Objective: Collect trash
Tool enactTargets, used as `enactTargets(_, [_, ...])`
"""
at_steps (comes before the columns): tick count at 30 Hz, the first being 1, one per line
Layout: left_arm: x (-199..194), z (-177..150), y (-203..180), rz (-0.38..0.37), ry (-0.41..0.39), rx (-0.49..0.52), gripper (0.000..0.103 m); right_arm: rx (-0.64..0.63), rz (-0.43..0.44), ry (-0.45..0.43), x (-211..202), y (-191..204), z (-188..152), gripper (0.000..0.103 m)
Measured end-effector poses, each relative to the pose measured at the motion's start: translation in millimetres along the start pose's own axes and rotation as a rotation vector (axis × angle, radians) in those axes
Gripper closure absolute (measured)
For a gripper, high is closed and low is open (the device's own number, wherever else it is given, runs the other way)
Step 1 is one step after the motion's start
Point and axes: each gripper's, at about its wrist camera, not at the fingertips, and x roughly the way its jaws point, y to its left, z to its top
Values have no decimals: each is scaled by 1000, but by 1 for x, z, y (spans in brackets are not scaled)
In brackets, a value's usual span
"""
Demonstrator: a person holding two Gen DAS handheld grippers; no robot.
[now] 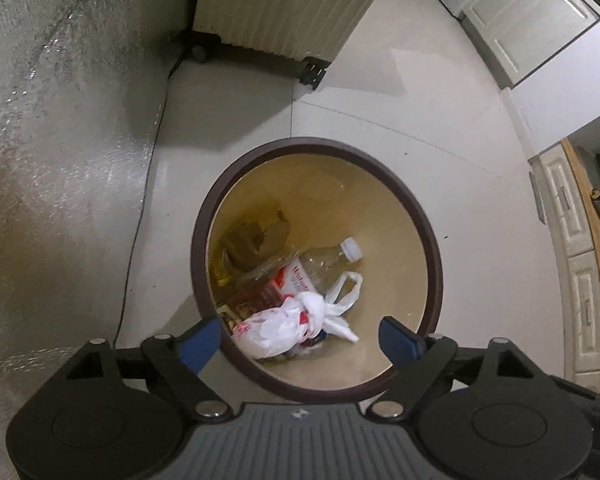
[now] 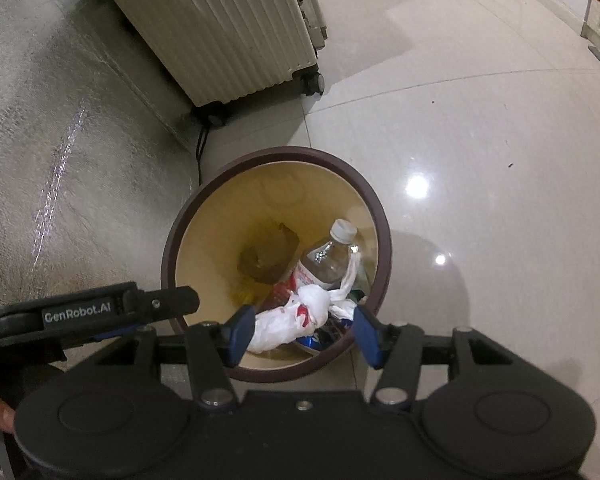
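— Since both my grippers hang over the bin (image 1: 430,236), what would you grab first?

— The knotted white bag (image 1: 284,326); it lies on top, against the near wall, with a plastic bottle (image 1: 328,260) just behind it and some brown paper (image 1: 256,236) deeper down.

— My left gripper (image 1: 300,338) is spread wide and holds nothing; so is my right gripper (image 2: 304,332).

— Then I'd lower one straight down, staying off the dark rim, and pinch the knot rather than the loose plastic, which I think would slip or tear.

— And the other?

— Keep it beside the bin, ready to steady it.
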Motion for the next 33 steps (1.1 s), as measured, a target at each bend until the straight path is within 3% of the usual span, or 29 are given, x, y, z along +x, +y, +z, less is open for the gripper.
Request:
enactTargets(12, [-30, -10, -10, 71, 5, 78, 0, -18, -14, -20, -24, 4, 0, 44])
enactTargets(15, [-43, -11, -17, 67, -7, 95, 0, -24, -26, -40, -38, 7, 2, 32])
enactTargets(17, [-53, -12, -23, 73, -13, 108, 0, -26, -40, -54, -47, 8, 2, 19])
enactTargets(22, [-81, -16, -34, 98, -44, 138, 0, -32, -48, -75, -76, 12, 4, 5])
enactTargets(25, [-101, -19, -40, 100, -64, 151, 0, -45, -61, -99, -95, 16, 5, 0])
enactTargets(33, [-158, -30, -56, 98, -122, 163, 0, -87, -90, -173, -159, 30, 5, 0])
